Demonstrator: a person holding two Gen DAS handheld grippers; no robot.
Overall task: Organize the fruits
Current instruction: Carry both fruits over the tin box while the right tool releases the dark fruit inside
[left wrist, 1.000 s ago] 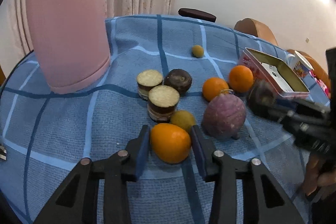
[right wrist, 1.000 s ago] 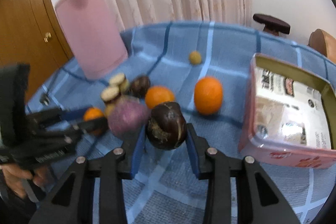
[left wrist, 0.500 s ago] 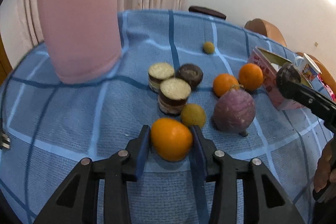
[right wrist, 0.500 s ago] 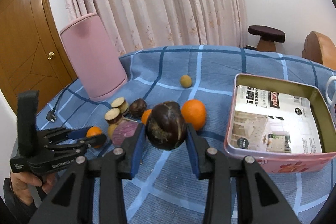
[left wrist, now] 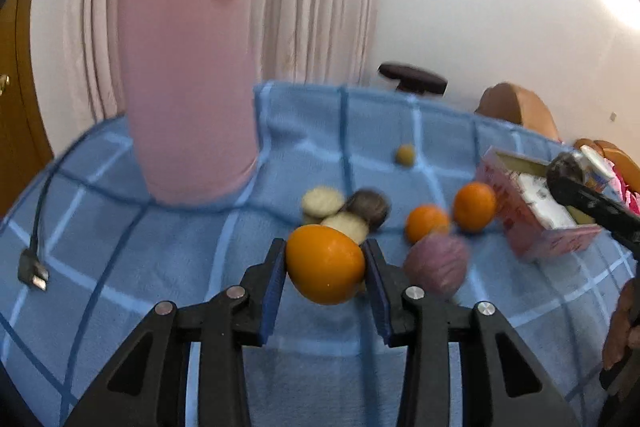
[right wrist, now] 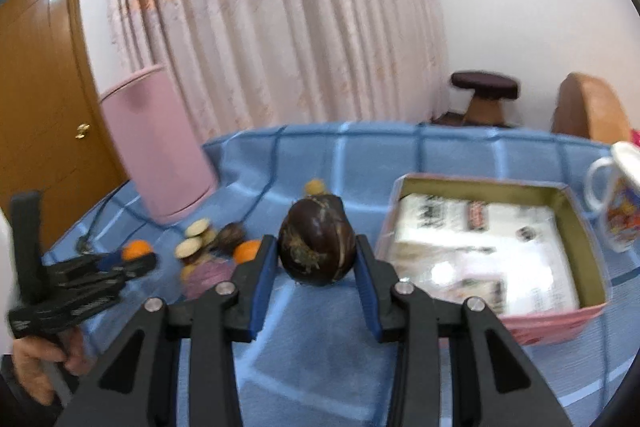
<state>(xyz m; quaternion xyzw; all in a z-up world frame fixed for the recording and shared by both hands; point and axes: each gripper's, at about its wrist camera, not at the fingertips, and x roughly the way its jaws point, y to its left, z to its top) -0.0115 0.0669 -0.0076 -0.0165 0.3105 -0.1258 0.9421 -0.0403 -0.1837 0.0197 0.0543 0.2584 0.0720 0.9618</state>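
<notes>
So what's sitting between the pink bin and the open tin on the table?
Left wrist view: cut round slices, a dark fruit and two oranges lie between pink bin and tin.

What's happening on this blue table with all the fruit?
A person holds a gripper in each hand. The left gripper, jaws closing, clamps a round orange fruit. The right gripper clamps a dark purple-brown fruit near the open pink tin box. Other fruits lie on the blue checked cloth.

Bright room light – motion blur throughout – fisheye edges dark, curved.
</notes>
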